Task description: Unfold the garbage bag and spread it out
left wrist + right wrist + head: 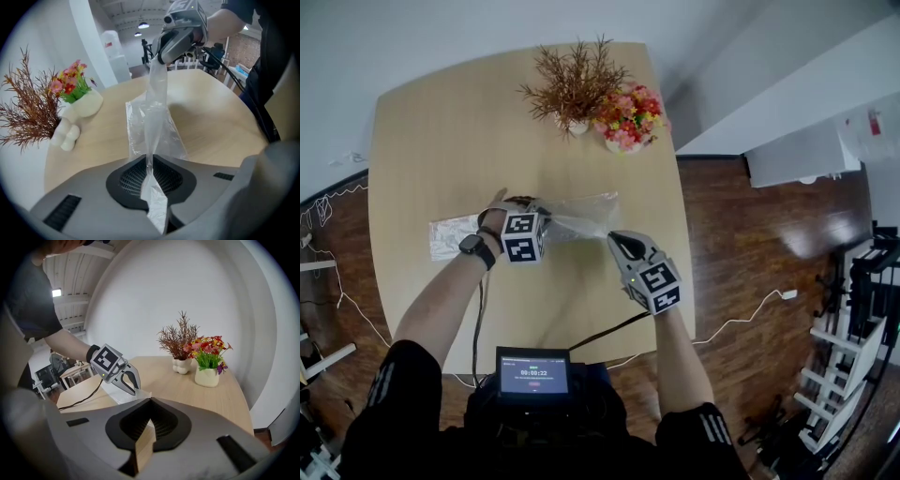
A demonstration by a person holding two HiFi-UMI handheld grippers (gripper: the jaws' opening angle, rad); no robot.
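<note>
A thin clear garbage bag [586, 214] lies partly bunched on the wooden table [441, 141]. My left gripper [548, 217] is shut on one end of it, and the film is pinched between the pads [150, 161]. From there a narrow strip of the bag [157, 93] rises taut to my right gripper [160, 60], which is shut on the other end. In the right gripper view the closed jaws [149, 401] hide most of the film, and the left gripper [133, 391] stands just beyond them. A flat pale sheet [450, 236] lies left of the left hand.
A dried brown plant in a white vase [574, 89] and a pot of bright flowers [628, 117] stand at the table's far edge. A black cable [605, 333] runs over the near edge. A small screen [532, 375] sits at the person's waist.
</note>
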